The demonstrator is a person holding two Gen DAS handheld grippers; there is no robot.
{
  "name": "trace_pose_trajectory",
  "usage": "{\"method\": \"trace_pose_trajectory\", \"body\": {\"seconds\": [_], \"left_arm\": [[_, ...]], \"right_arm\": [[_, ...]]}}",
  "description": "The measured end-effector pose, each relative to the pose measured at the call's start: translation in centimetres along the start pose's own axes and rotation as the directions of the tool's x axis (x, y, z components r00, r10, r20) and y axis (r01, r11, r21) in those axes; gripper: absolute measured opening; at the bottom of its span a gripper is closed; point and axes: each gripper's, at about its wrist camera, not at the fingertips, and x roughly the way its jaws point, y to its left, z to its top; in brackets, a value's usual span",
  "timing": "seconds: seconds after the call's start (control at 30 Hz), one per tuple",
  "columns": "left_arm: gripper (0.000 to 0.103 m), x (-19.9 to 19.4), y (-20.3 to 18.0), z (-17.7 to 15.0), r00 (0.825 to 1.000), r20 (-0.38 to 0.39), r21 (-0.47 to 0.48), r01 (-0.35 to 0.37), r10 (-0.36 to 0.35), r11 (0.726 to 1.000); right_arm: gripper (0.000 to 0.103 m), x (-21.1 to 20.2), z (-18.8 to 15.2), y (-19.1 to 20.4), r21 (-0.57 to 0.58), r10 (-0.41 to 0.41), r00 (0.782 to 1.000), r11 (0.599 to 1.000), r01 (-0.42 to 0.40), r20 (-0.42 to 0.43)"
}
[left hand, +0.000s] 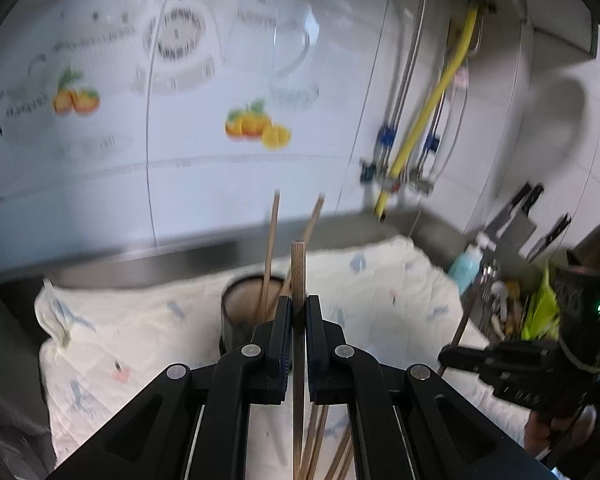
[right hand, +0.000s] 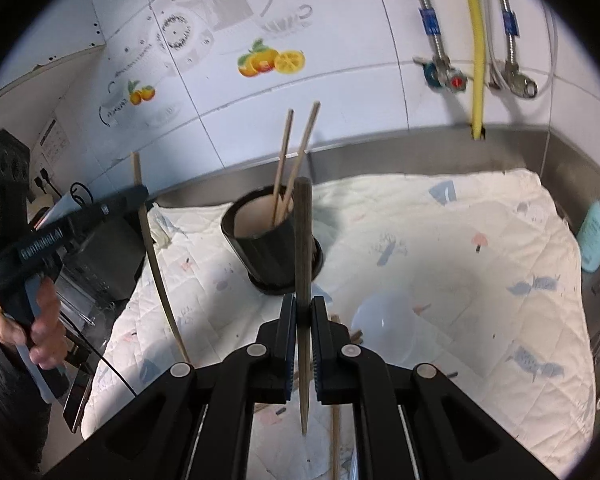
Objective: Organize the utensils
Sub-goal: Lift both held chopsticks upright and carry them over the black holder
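My left gripper (left hand: 299, 302) is shut on a light wooden chopstick (left hand: 298, 264) that stands nearly upright, held above the quilted cloth (left hand: 148, 328). Just behind it stands a black cup (left hand: 240, 312) with two chopsticks (left hand: 271, 240) leaning in it. Several more chopsticks (left hand: 318, 436) lie on the cloth below. My right gripper (right hand: 303, 302) is shut on a darker chopstick (right hand: 302, 236), also upright, in front of the same cup (right hand: 268, 248). In the right wrist view the left gripper (right hand: 141, 195) is at the left with its chopstick (right hand: 158, 276). In the left wrist view the right gripper (left hand: 446, 358) is at the right.
A white bowl (right hand: 384, 328) rests on the cloth right of my right gripper. A blue soap bottle (right hand: 598, 232) stands at the right edge, with knives (left hand: 512, 220) on the wall and a utensil drainer (left hand: 496, 304) nearby. A yellow hose (right hand: 476, 40) and valves hang behind.
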Motion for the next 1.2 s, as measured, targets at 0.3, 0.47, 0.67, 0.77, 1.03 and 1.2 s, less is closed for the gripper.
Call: {"method": "trace_pose_trajectory", "body": {"seconds": [0.3,0.47,0.67,0.77,1.03,1.2], "left_arm": [[0.006,-2.8,1.1,7.2,0.978,0.205,-0.013,-0.022,0.024,1.0],[0.006,-1.1,2.1,9.8,0.964,0.262,-0.045,-0.022,0.033,0.999],[0.006,2.1,3.2,10.7,0.943,0.327,-0.047,-0.054,0.066,0.997],[0.006,4.2,4.3,10.4,0.944,0.322,-0.076,-0.046,0.068,0.996],[0.006,8.8,6.4,6.9,0.966,0.225,-0.106,-0.103,0.124,0.989],[0.006,9.6,7.8,5.1,0.978,0.161,-0.124,-0.11,0.129,0.986]], "right_arm": [[0.009,-0.7,3.2,1.1,-0.027,0.011,0.997,1.0,-0.009,0.077],[0.009,-1.1,4.9,1.9,-0.05,0.009,0.994,0.999,-0.003,0.111],[0.009,-1.8,6.7,2.3,-0.052,0.006,0.988,0.999,0.002,0.155],[0.009,-2.1,7.7,2.6,-0.059,0.003,0.983,0.998,0.008,0.182],[0.009,-1.6,10.3,3.8,-0.076,0.023,0.97,0.997,-0.005,0.242],[0.009,0.2,11.3,4.2,-0.072,0.042,0.968,0.997,-0.025,0.247]]}}
